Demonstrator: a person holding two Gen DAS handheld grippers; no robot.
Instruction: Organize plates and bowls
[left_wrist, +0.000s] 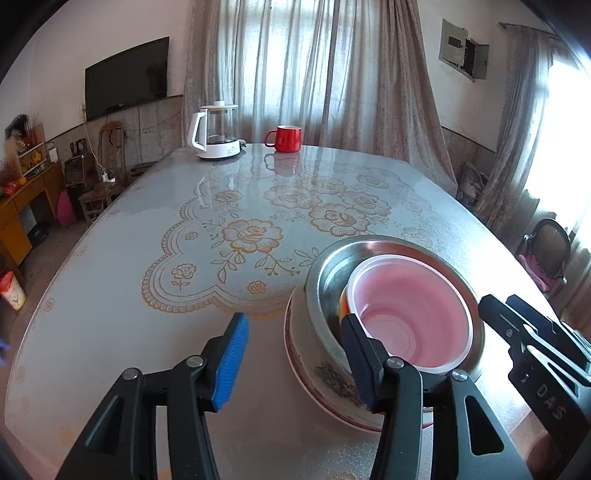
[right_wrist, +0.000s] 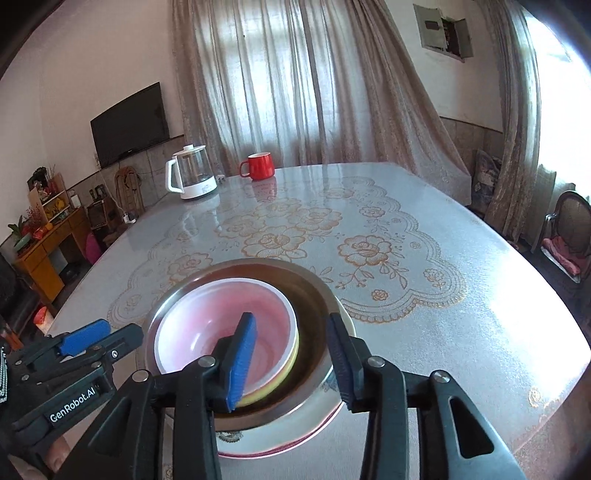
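the left gripper (left_wrist: 293, 354) is spread wide, holding nothing, just left of the stack. the right gripper (right_wrist: 293, 360) is also spread, its left finger (right_wrist: 242, 363) over the pink bowl (right_wrist: 199, 332). the pink bowl sits in a steel bowl (right_wrist: 314, 295) on a patterned plate (right_wrist: 280, 443), near edge of the table (right_wrist: 461, 295). far off stand a red mug (right_wrist: 258, 166) and kettle (right_wrist: 190, 177).

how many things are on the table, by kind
bowls: 3 – pink bowl, yellow bowl under it, steel bowl
plates: 1 – floral plate beneath the stack
mugs: 1 – red mug
kettles: 1 – glass kettle
total: 6
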